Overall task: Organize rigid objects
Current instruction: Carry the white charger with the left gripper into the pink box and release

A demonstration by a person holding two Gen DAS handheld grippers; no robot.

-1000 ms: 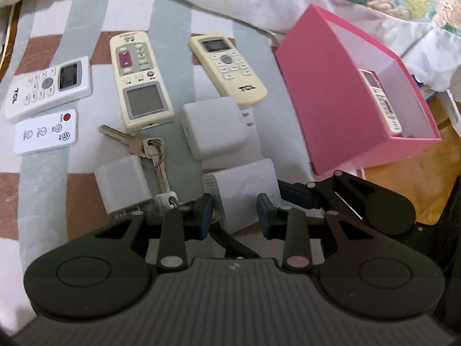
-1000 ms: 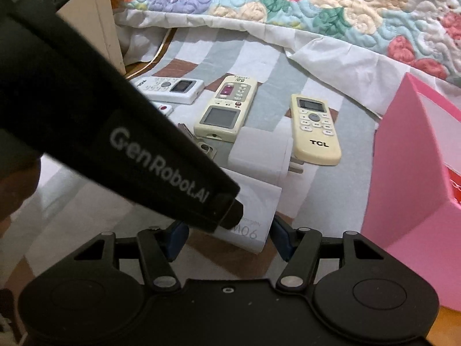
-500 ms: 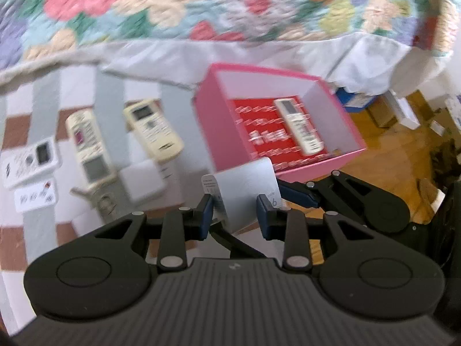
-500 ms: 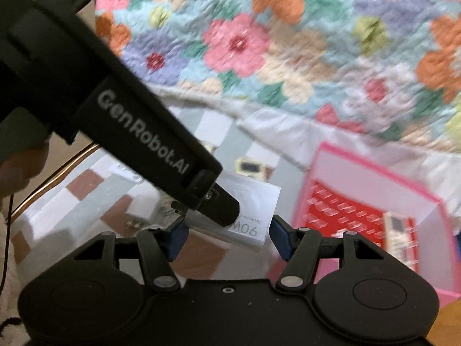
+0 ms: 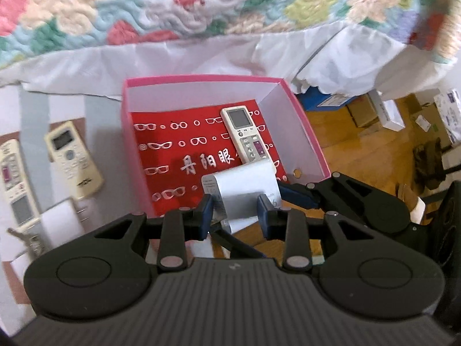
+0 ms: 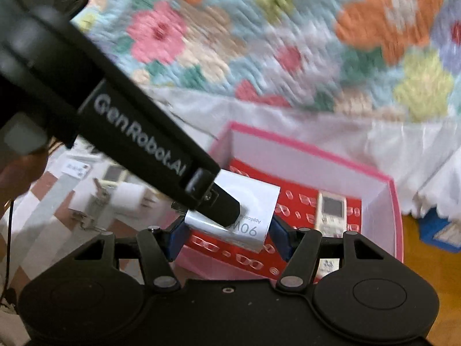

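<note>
**Operator:** Behind everything I see a quilted floral bedspread [image 5: 173,8] and a white sheet [image 5: 201,57]; below them lies a striped grey, white and brown cover [image 5: 34,106]. My left gripper [image 5: 235,212] and my right gripper [image 6: 227,235] both clamp the same white rectangular power adapter [image 5: 245,186], each pair of blue pads partly closed against its sides.

**Colleague:** Where is that adapter?

**Operator:** It hangs over the near edge of the open pink cardboard box [image 5: 126,132], at six o'clock of the box's red printed floor. Its label, seen upside down from the right wrist, reads "90W".

**Colleague:** Anything inside the box?

**Operator:** One cream remote control with a grey screen [image 5: 245,135], lying at two o'clock on the red lining, tilted.

**Colleague:** And outside?

**Operator:** At nine o'clock of the box, on the striped cover, a cream remote marked TCL [image 5: 73,160], a second cream remote with a purple panel [image 5: 14,181], a white plug block [image 5: 62,220] and a bunch of keys [image 5: 27,238]. Wooden floor [image 5: 360,150] and cardboard boxes show at three o'clock.
</note>
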